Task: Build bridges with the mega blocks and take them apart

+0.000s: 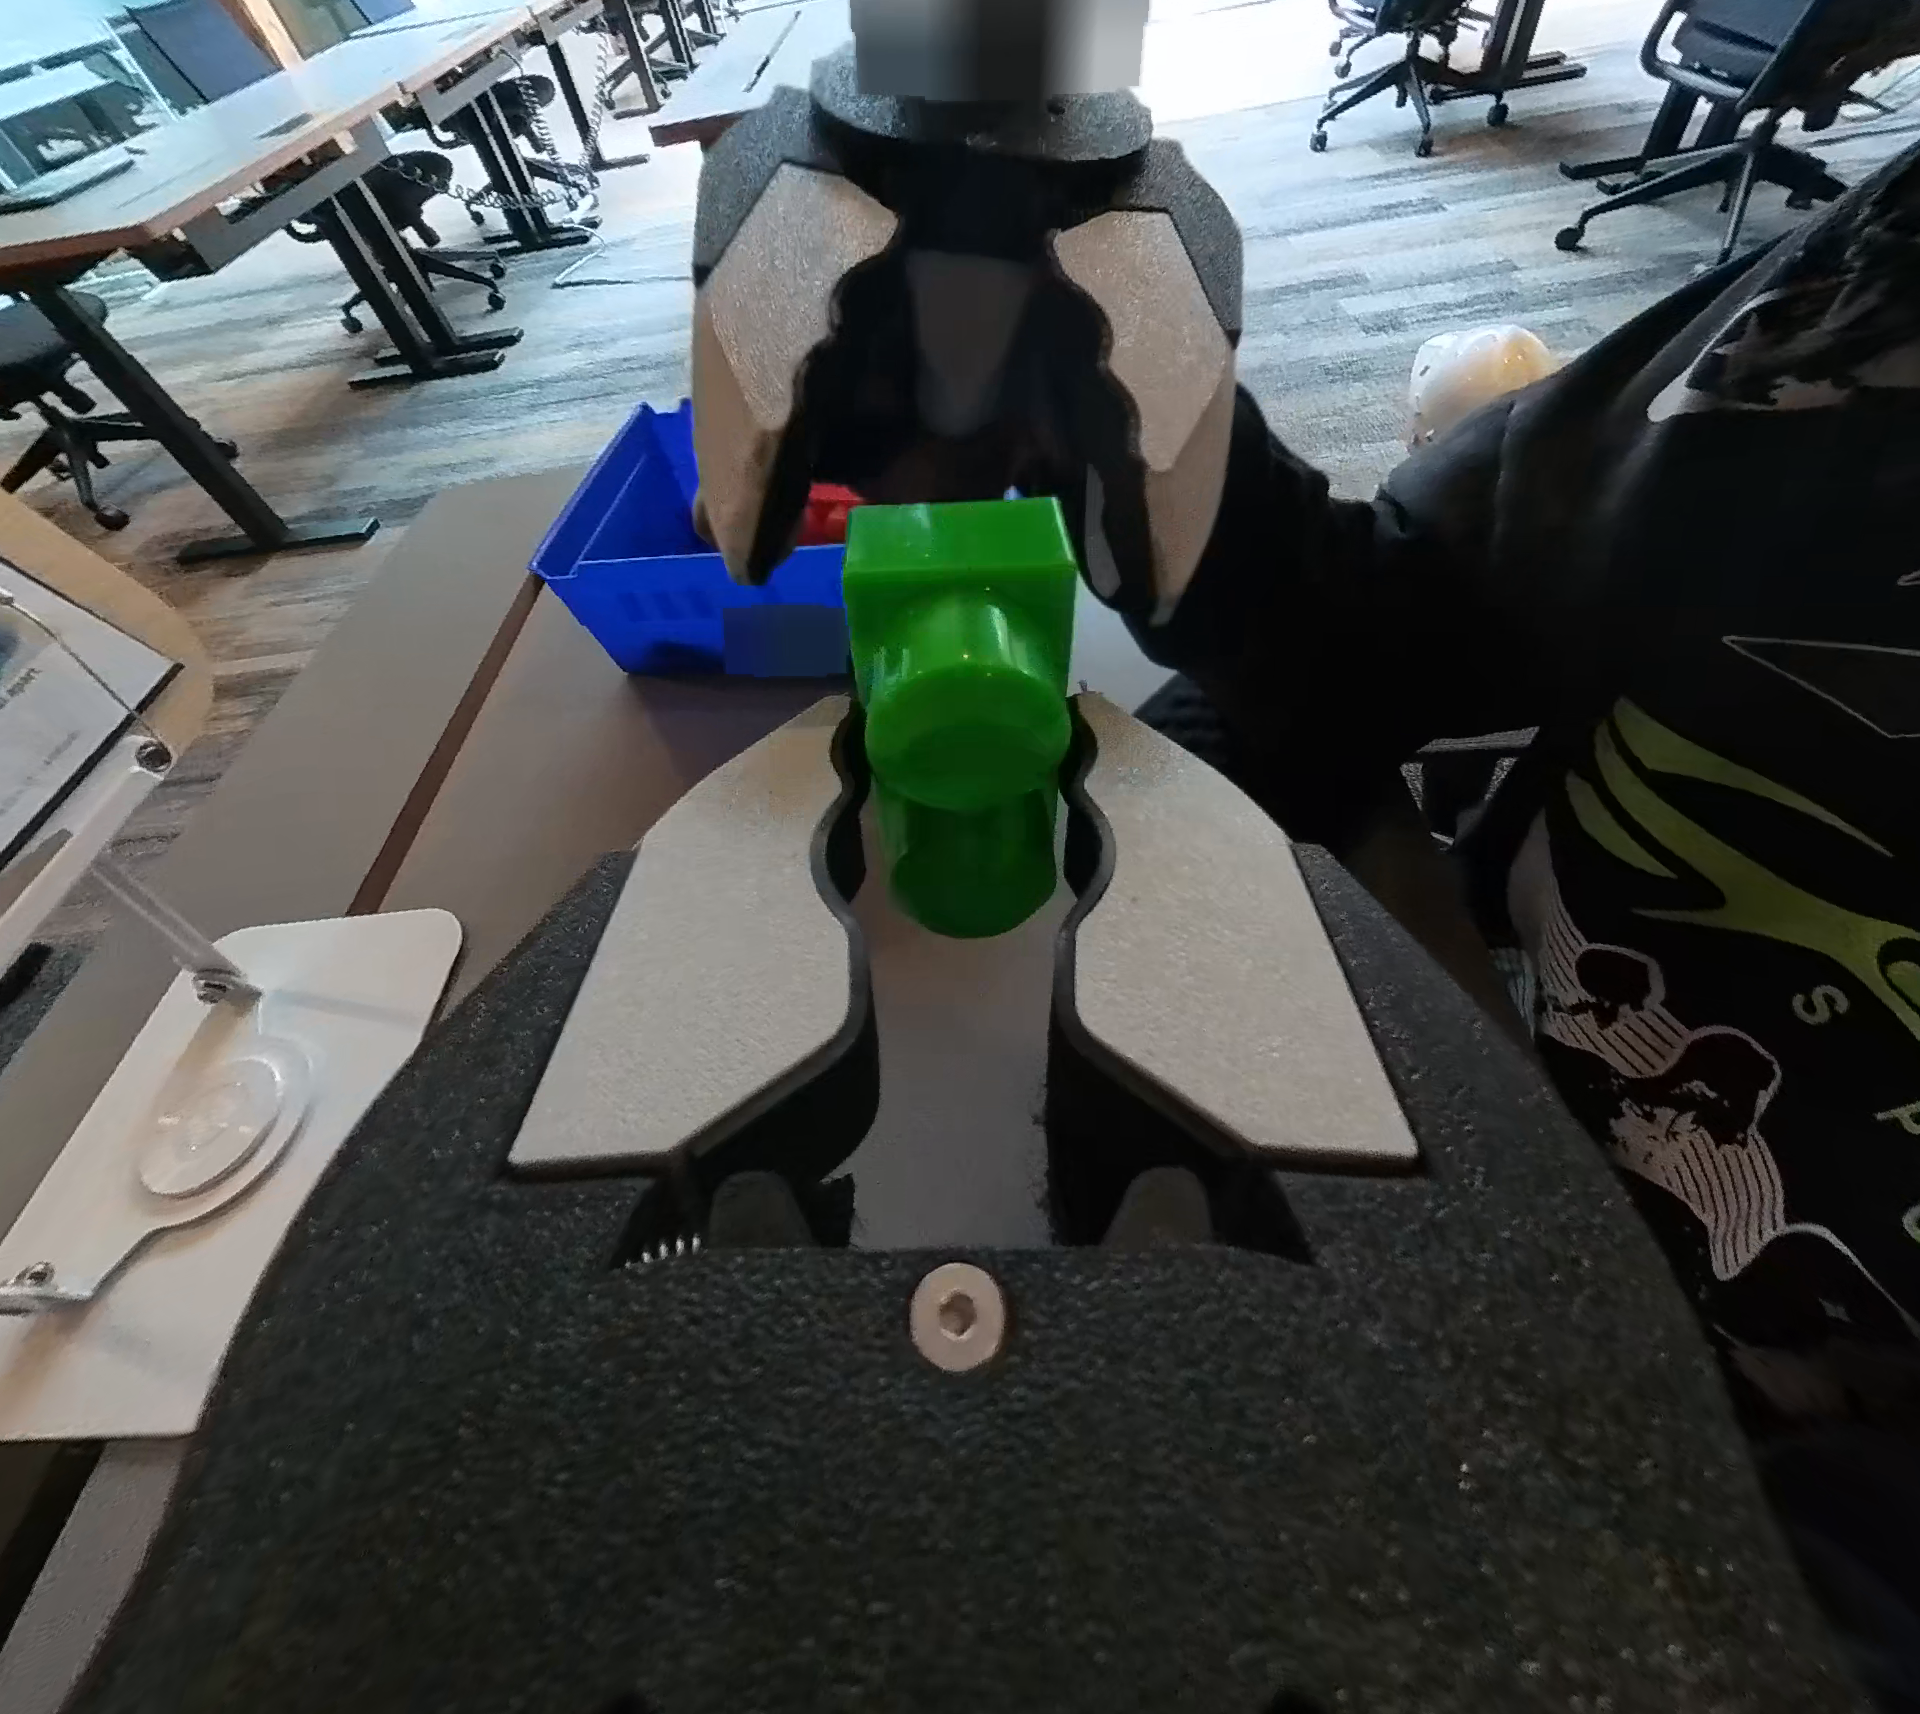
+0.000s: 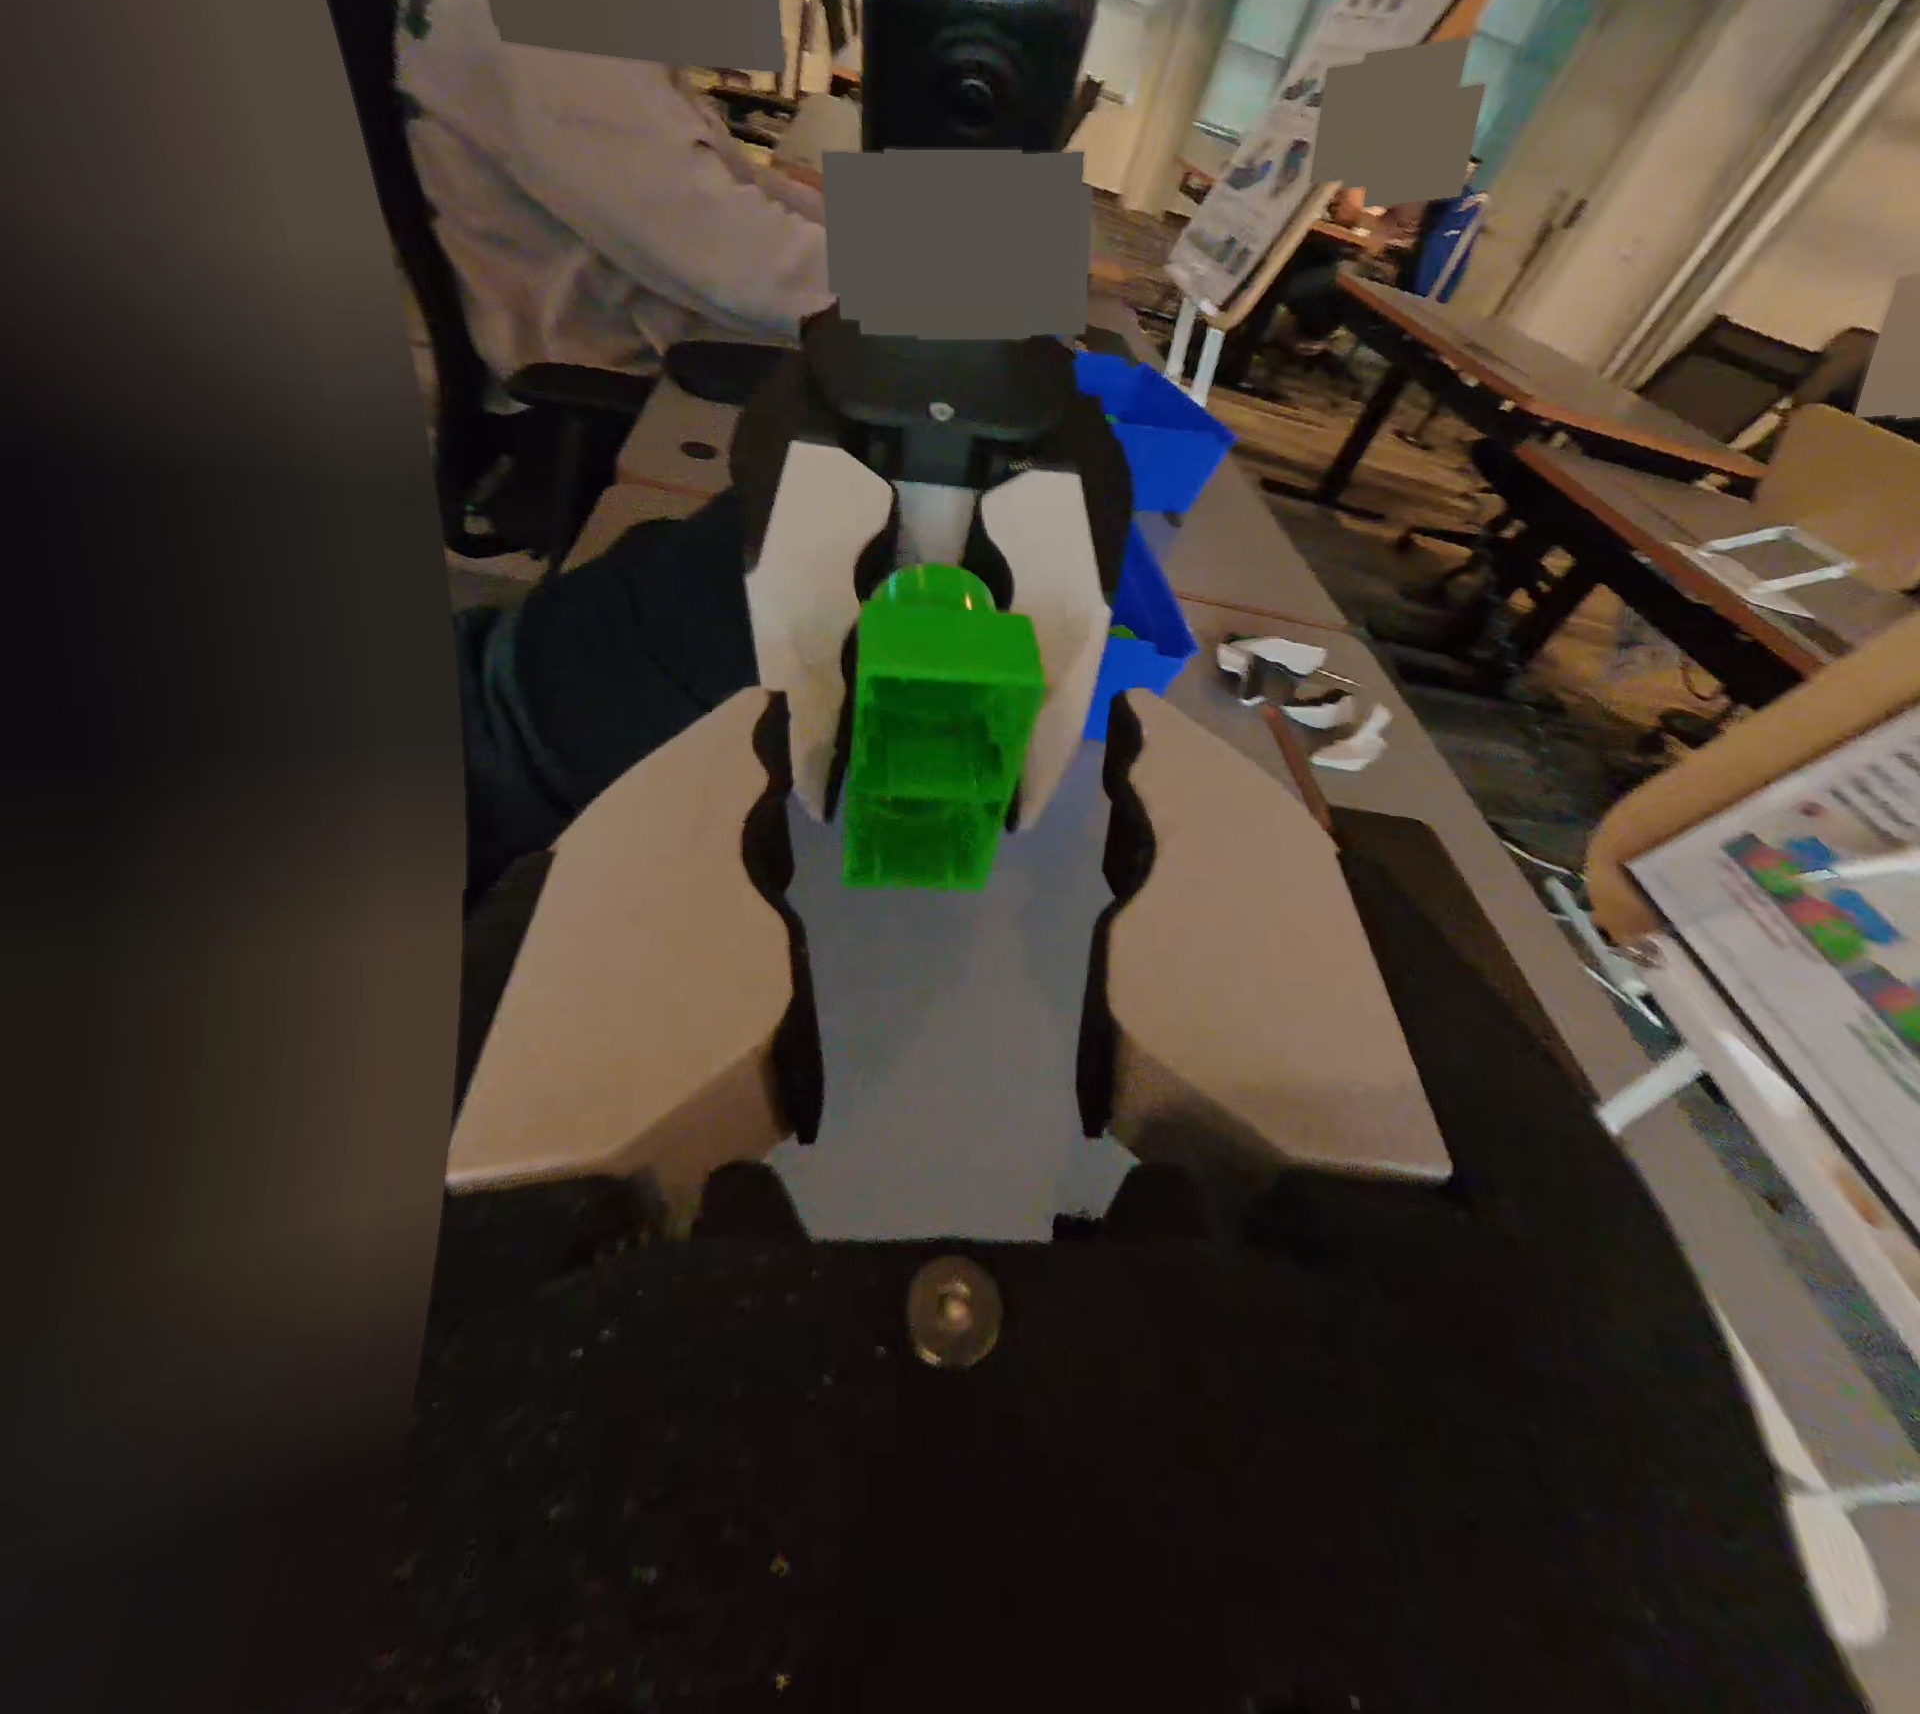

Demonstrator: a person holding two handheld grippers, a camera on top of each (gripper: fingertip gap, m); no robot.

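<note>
A green mega block with two studs is held in the air between both grippers. My left gripper is shut on its stud end, studs pointing back at the camera. My right gripper faces it from the far side, open, its fingers either side of the block's far end. In the right wrist view the green block shows its hollow underside. The left gripper clamps it there, and my right gripper stands open around it, not touching.
A blue bin with a red block stands on the grey table behind the grippers. Blue bins show at right. A sign on a white base plate stands left. White pieces lie on the table. A person's dark sleeve is at right. Left and right tips are no more than a few centimetres apart.
</note>
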